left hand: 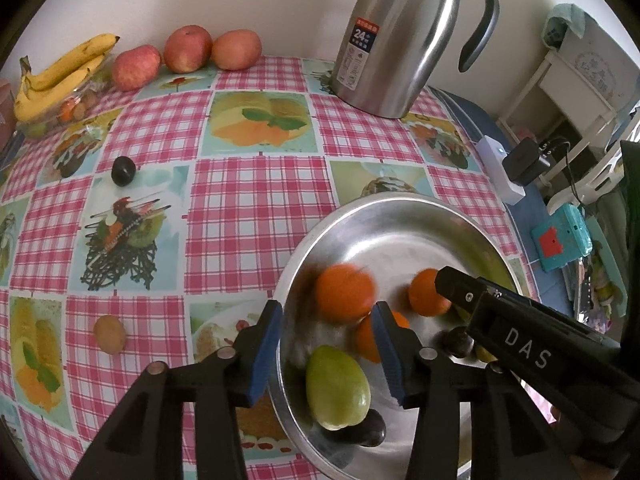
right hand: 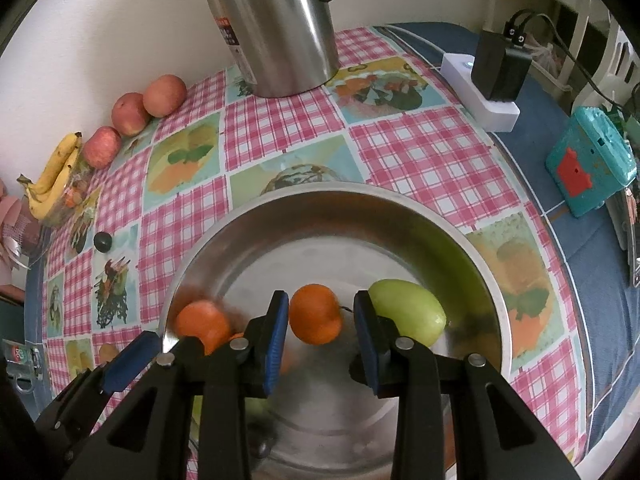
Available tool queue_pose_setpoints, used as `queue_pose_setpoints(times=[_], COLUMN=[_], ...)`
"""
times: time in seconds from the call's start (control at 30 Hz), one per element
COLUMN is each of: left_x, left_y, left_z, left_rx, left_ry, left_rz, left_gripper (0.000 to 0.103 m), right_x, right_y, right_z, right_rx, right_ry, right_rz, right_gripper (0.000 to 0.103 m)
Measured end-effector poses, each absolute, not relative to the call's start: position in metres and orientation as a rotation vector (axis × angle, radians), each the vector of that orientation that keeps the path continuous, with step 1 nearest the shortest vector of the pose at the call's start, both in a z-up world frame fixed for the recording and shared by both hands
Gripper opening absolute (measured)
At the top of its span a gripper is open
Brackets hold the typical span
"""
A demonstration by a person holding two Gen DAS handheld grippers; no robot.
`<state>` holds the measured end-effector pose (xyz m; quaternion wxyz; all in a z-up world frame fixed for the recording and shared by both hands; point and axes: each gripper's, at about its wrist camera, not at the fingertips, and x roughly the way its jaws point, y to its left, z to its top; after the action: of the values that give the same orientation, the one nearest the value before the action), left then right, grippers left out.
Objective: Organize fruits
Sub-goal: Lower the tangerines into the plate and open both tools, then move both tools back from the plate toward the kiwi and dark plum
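A steel bowl (left hand: pixel 400 200) (right hand: pixel 320 196) holds three oranges, a green mango-like fruit (left hand: pixel 336 388) (right hand: pixel 408 312) and dark plums (left hand: pixel 456 342). My left gripper (left hand: pixel 327 308) hangs open over the bowl's left rim. A motion-blurred orange (left hand: pixel 344 292) (right hand: pixel 204 324) shows just past its blue pads, free of both. My right gripper (right hand: pixel 321 304) points down into the bowl. A second orange (right hand: pixel 316 314) (left hand: pixel 428 292) lies at its tips, with a gap to the right pad. On the cloth lie a dark plum (left hand: pixel 122 171) and a small brown fruit (left hand: pixel 110 334).
Three apples (left hand: pixel 188 48) and a bunch of bananas (left hand: pixel 56 76) line the wall at the back left. A steel thermos jug (left hand: pixel 396 40) stands behind the bowl. A white power strip (left hand: pixel 500 172) and a teal box (left hand: pixel 560 240) sit off the table's right edge.
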<state>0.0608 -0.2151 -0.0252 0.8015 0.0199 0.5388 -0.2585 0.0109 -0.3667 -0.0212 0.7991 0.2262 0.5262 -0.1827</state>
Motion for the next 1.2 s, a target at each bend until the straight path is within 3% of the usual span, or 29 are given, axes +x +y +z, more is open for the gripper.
queue_pose_setpoints(times=[0.53, 1.2], left_x=[0.068, 0.102], left_y=[-0.197, -0.104], left_z=[-0.013, 0.004], left_rx=[-0.004, -0.160], left_ry=[1.150, 1.117], left_rz=[-0.501, -0.230], left_gripper=[0.050, 0.053], right_x=[0.010, 0.026], right_y=[-0.363, -0.325], right_z=[-0.006, 0.007], right_rx=[0.468, 0.390], right_ry=[1.100, 1.102], right_rz=[-0.392, -0.286], right_gripper=[0.035, 0.035])
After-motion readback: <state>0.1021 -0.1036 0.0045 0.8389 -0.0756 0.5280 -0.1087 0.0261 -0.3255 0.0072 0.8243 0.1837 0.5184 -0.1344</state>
